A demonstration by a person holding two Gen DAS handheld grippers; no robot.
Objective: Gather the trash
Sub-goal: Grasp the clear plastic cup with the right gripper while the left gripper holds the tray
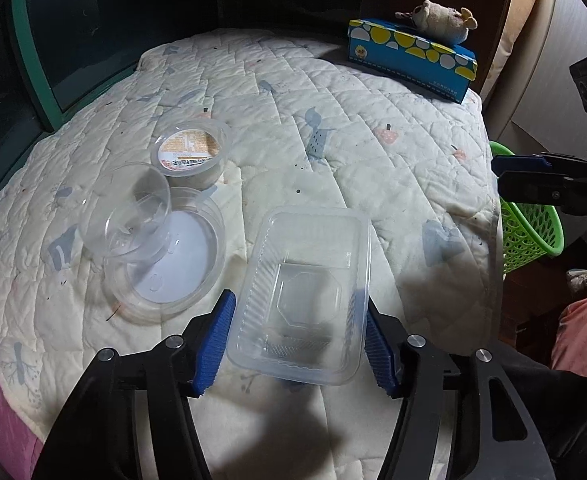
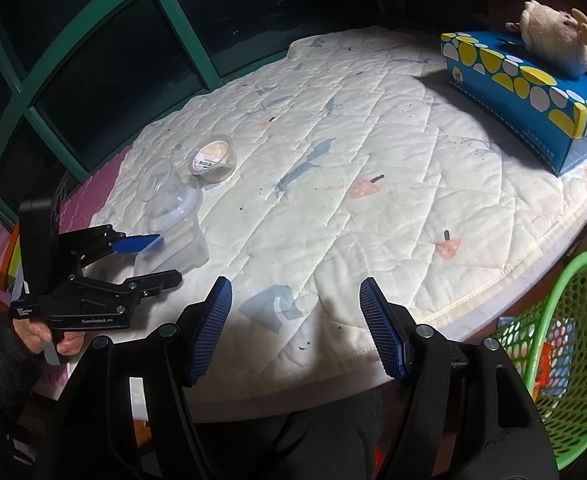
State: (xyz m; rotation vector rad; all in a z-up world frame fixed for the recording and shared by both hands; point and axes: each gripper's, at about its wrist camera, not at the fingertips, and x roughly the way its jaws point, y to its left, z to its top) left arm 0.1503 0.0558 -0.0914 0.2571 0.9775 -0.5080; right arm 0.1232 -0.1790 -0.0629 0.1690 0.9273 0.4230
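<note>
A clear rectangular plastic tray (image 1: 305, 280) lies on the quilted white cloth (image 1: 333, 140), between the blue pads of my left gripper (image 1: 299, 332). Both pads rest against its long sides. From the right wrist view the same left gripper (image 2: 167, 257) straddles the tray (image 2: 185, 248) at the table's left. Behind the tray are a clear cup (image 1: 129, 212) on its side, a shallow round dish (image 1: 181, 256) and a small labelled tub (image 1: 191, 152). My right gripper (image 2: 295, 320) hangs open over the table's near edge, nothing between its fingers.
A green perforated basket (image 2: 565, 340) with colourful wrappers inside stands below the table's right edge. A blue and yellow tissue box (image 2: 525, 92) with a plush toy (image 2: 557, 36) on top sits at the far right. A green-framed dark window (image 2: 93, 52) runs behind.
</note>
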